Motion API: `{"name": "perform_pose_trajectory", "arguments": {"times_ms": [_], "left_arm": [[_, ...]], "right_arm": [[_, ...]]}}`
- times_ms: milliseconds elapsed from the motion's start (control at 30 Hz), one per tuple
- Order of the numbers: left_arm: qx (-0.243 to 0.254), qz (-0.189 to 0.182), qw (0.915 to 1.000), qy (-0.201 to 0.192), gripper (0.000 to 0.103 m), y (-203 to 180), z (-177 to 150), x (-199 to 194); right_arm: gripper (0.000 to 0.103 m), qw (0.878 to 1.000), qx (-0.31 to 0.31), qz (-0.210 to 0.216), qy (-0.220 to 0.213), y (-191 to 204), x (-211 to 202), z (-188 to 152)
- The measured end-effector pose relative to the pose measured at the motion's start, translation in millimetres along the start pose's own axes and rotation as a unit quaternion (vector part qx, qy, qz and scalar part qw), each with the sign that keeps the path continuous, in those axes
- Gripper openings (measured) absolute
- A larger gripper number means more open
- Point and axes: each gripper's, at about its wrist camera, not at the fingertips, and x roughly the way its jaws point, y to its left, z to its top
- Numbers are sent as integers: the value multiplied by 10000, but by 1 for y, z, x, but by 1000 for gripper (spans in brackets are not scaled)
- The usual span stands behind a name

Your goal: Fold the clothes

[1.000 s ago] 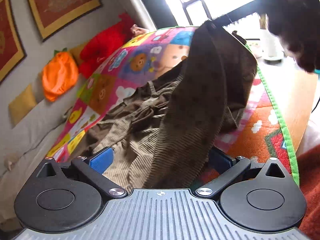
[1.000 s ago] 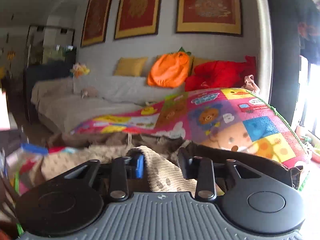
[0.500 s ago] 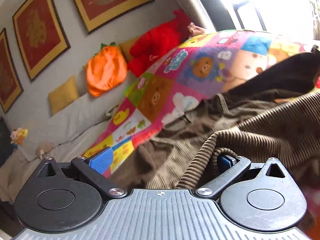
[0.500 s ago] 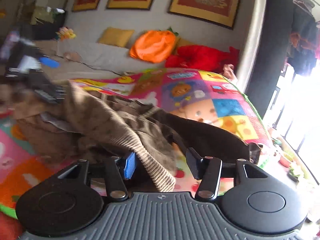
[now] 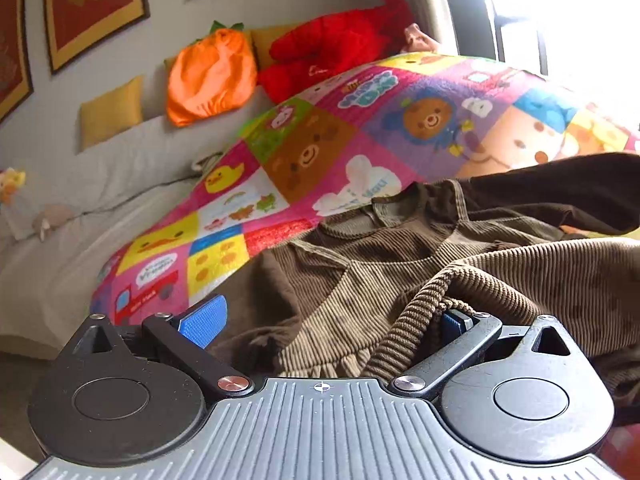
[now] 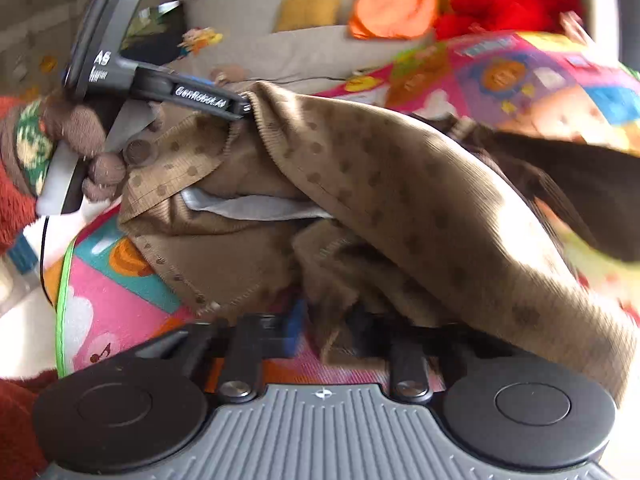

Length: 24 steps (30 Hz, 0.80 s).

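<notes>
A brown corduroy garment (image 5: pixel 400 272) lies bunched on a colourful play mat (image 5: pixel 320 152). My left gripper (image 5: pixel 328 320) is open; its ribbed hem (image 5: pixel 416 312) drapes over the right finger (image 5: pixel 456 322), and the left blue pad (image 5: pixel 202 320) is bare. In the right wrist view the garment (image 6: pixel 400 184) hangs in a dotted fold over my right gripper (image 6: pixel 340 328), whose jaws stand apart with cloth between and over them. The left gripper (image 6: pixel 236 108) shows there at upper left, its tip at the garment's edge.
A grey sofa (image 5: pixel 80 208) behind the mat holds yellow cushions (image 5: pixel 112 110), an orange pumpkin cushion (image 5: pixel 212 76) and a red plush (image 5: pixel 336 48). Framed pictures (image 5: pixel 92 4) hang on the wall. A bright window (image 5: pixel 568 12) is at the right. The mat's green edge (image 6: pixel 64 300) is at left.
The right gripper has dropped low to the mat and turned left, the garment now draped over it. The left gripper has stayed open and lowered with the hem on its right finger.
</notes>
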Motion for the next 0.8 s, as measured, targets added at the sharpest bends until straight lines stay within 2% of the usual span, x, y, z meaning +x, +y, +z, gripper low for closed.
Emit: {"name": "perform_pose_trajectory", "arguments": {"times_ms": [100, 167, 233, 300, 367, 433, 533, 633, 667, 767, 800], "left_arm": [[-176, -154, 9997, -24, 103, 10, -5, -18], [-214, -256, 9994, -98, 103, 15, -9, -32], [-284, -314, 9990, -124, 103, 19, -12, -40], [-306, -330, 9989, -129, 103, 20, -14, -42], [-302, -317, 9990, -117, 103, 19, -15, -41], [-303, -282, 9991, -88, 103, 19, -16, -37], [-359, -276, 9990, -62, 103, 21, -17, -33], [-432, -297, 9986, -40, 103, 22, -19, -31], [-445, -309, 9985, -37, 103, 23, -20, -32], [-445, -316, 9985, -44, 103, 24, -23, -36], [-457, -320, 9984, -40, 103, 25, -25, -37]], "right_arm": [[4, 9957, -824, 311, 270, 29, -6, -1], [4, 9880, -1437, 305, 474, 46, -16, -10], [5, 9858, -1531, 339, 602, 50, -28, -15], [6, 9844, -1629, 354, 570, 53, -38, -16], [7, 9779, -2045, 155, 398, 64, -44, -17], [11, 9715, -2348, 153, 275, 76, -46, -15], [18, 9656, -2553, 423, 256, 85, -40, -10], [35, 9593, -2754, 492, 378, 93, -18, -7], [37, 9581, -2790, 485, 421, 95, -10, -6], [39, 9611, -2678, 562, 376, 89, 1, 2], [35, 9649, -2527, 584, 416, 85, 5, 3]]}}
